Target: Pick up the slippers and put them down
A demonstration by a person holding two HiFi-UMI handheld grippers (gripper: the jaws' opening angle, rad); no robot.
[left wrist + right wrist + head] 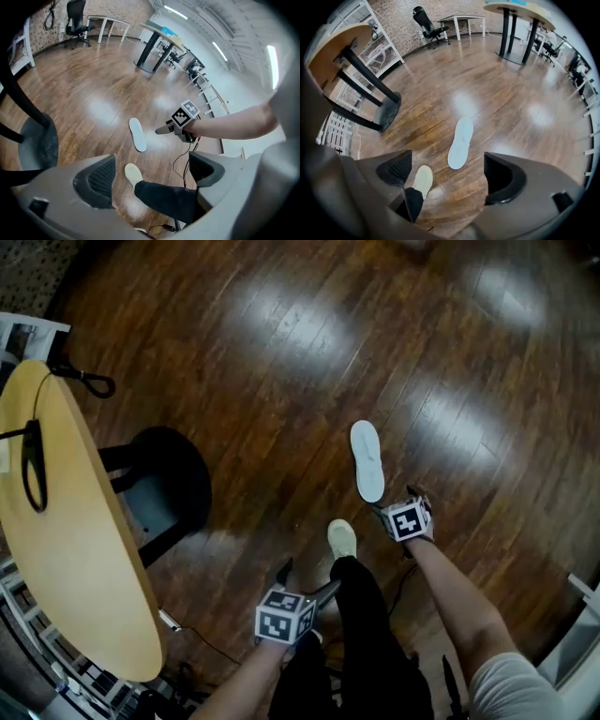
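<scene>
A pale flat slipper (367, 460) lies alone on the dark wood floor, also seen in the left gripper view (137, 134) and the right gripper view (460, 143). A second cream slipper (341, 538) is on the person's foot, below the black trouser leg (366, 615). My right gripper (398, 501) hovers just right of the lying slipper's near end, jaws open and empty (447, 173). My left gripper (306, 579) is held back beside the leg, also open and empty (152, 176). The right gripper (176, 126) shows in the left gripper view.
A round yellow table (56, 521) with a black pedestal base (169, 484) stands at the left. A cable (202, 641) trails on the floor near my feet. Office chairs (426, 23) and other tables (515, 14) stand far off; a white shelf (361, 51) is by the table.
</scene>
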